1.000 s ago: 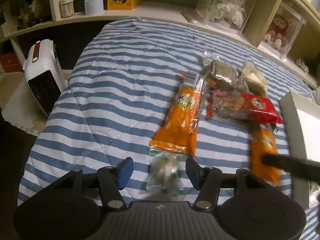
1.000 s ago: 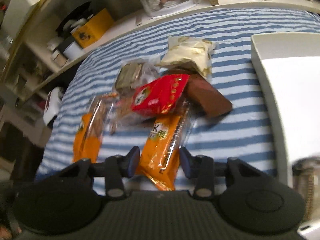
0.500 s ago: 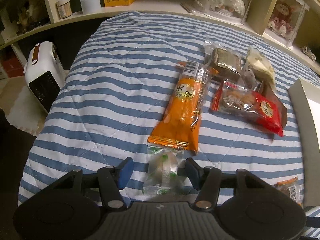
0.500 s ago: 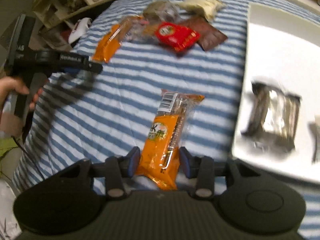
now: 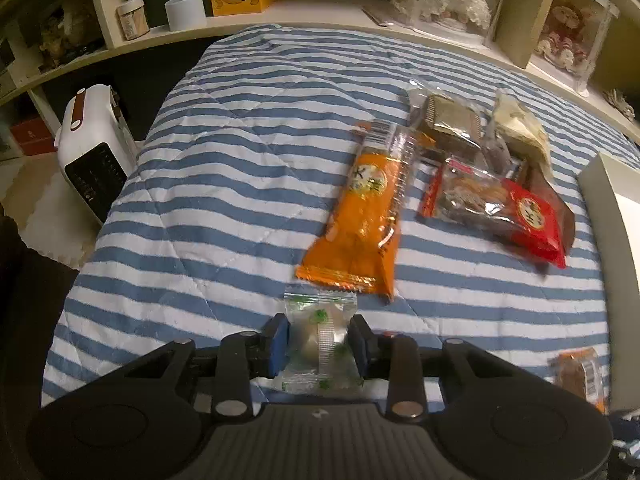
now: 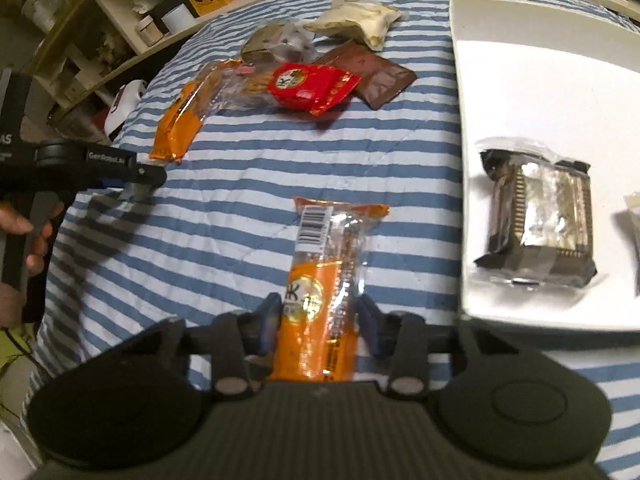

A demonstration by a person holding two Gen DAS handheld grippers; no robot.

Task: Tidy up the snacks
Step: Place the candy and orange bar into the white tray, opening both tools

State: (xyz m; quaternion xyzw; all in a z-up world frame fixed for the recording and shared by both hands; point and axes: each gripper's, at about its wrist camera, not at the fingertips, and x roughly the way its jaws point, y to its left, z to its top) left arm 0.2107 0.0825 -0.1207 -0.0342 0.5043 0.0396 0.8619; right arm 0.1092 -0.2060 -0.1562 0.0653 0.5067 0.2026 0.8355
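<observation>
The left tongs (image 5: 319, 339) have just been closing and now pinch a small clear candy packet (image 5: 319, 346) on the striped bed (image 5: 224, 184), just below a long orange snack pack (image 5: 362, 216). The right tongs (image 6: 318, 326) grip another orange snack pack (image 6: 320, 292) beside the white tray (image 6: 528, 80), its jaws having just been closing.

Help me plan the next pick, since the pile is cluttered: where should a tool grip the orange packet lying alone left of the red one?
Grip the orange packet across its narrow width near the crimped near end, coming down from above. It lies flat on the quilt, long and slim, with both long sides free there; its far end crowds the clear-wrapped snacks.
</observation>
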